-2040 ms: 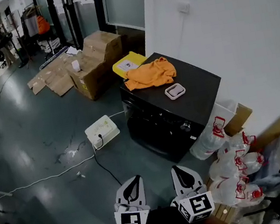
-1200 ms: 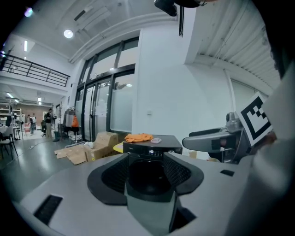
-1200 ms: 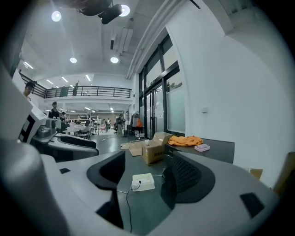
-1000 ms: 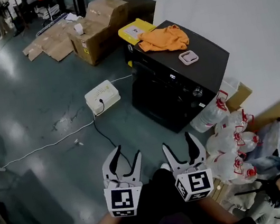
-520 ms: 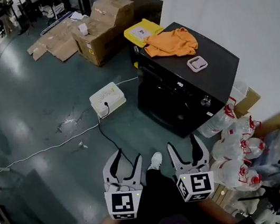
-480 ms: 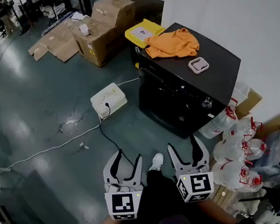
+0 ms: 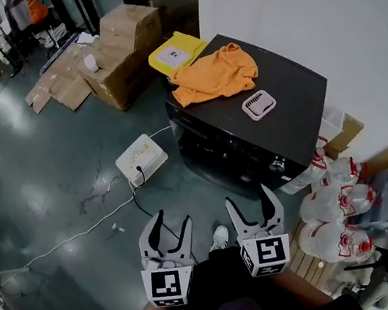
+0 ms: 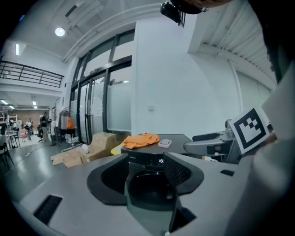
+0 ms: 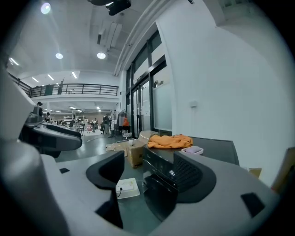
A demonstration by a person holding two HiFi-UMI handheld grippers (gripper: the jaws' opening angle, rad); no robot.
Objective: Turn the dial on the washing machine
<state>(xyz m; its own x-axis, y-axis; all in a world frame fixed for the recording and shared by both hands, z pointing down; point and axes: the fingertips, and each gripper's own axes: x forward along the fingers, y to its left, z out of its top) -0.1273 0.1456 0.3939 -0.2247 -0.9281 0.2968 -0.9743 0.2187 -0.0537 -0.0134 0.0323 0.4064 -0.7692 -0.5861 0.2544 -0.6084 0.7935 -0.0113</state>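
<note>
At the upper left of the head view, cardboard boxes are seen on the floor, and a white box with a cable plugged in lies left of centre. At the lower centre, the left gripper is held with its jaws spread wide and nothing between them. Just to its right, the right gripper is held likewise, jaws wide apart and empty. The black washing machine stands by the white wall at centre right, well apart from both grippers. An orange cloth and a small white tray are laid on its top. Its dial is seen on the front panel, near the right corner, untouched. Clear plastic bags are piled at the far right.
</note>
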